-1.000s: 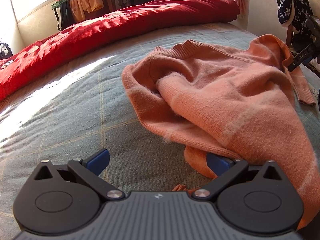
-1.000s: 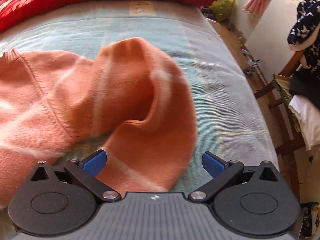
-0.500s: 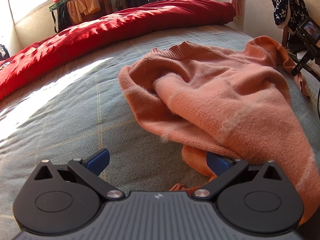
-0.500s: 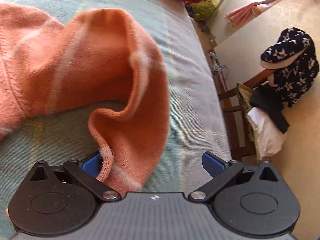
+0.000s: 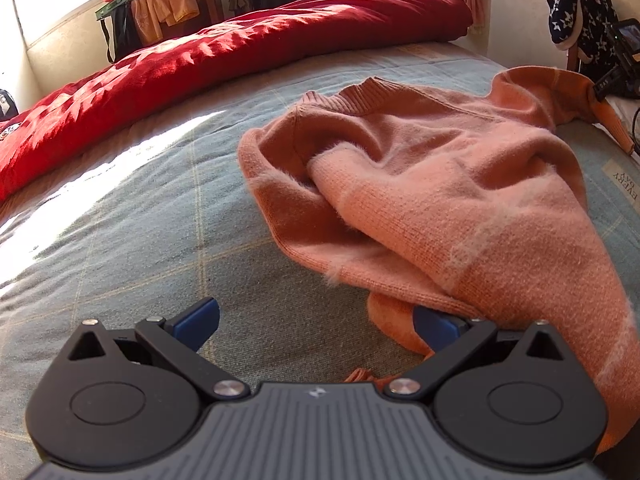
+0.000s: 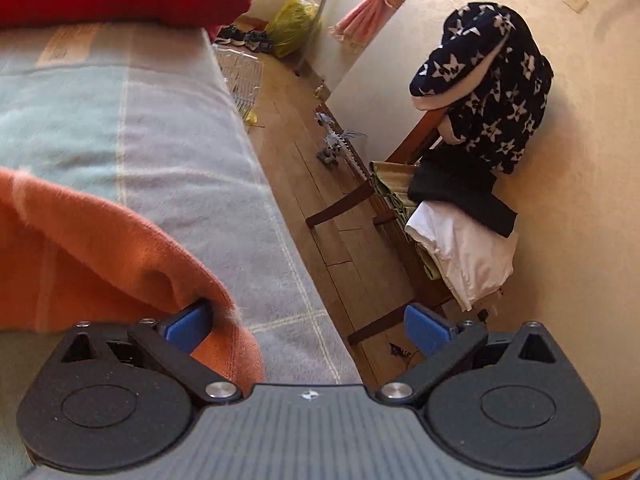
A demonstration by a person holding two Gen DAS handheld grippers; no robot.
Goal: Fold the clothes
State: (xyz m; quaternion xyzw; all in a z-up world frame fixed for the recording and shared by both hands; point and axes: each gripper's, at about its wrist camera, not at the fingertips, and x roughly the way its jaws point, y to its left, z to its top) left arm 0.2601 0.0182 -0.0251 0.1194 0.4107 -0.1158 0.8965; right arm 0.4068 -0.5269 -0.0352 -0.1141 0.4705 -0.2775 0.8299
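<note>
orange sweater [image 5: 440, 184] lies crumpled on the bed [image 5: 140, 240], collar toward the red duvet [image 5: 240, 52], long axis running away and rightward from the left gripper [image 5: 316, 320]. left gripper open, empty; hem sits just at its right finger, fabric lapping over that side, so the grab is slightly right and forward. right gripper [image 6: 308, 326] also open, at the bed's right edge; a sweater fold [image 6: 120, 248] drapes over its left finger, probably the sleeve or hem corner, view too close to tell. not clamped yet. both hands about equally near. containers: none in use; chair [image 6: 400, 200] by the wall holds other clothes, unrelated.
</note>
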